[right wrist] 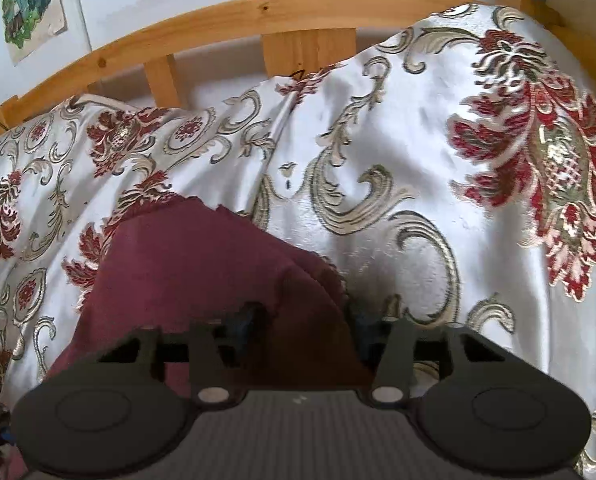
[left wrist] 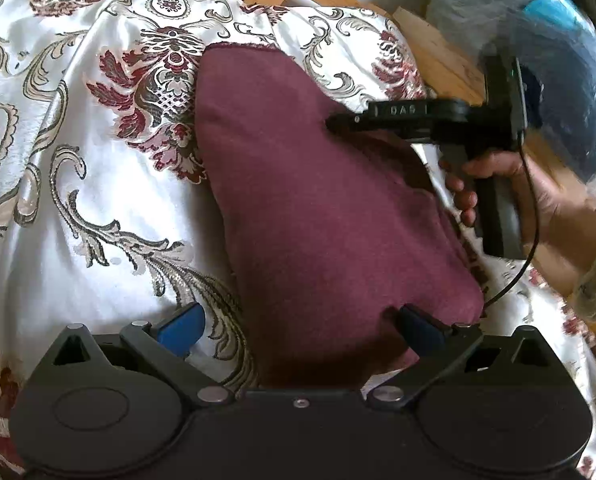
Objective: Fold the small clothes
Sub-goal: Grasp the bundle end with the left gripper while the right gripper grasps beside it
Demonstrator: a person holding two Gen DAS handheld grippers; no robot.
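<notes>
On the bed, over the patterned bedspread (left wrist: 98, 208), lies the maroon garment (left wrist: 318, 208), already doubled over. Your left tool (left wrist: 298, 320) stands spread, its right finger resting on the near edge. Your right tool (right wrist: 306, 320) straddles the far right edge; whether it pinches cloth, you cannot tell through the blur. Step in hand, by my reading: gripping for another fold. Next: secure both edges, then carry across.

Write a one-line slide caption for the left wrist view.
Open left gripper straddles the near edge of a maroon cloth on a floral bedspread, right gripper at its far side.
</notes>
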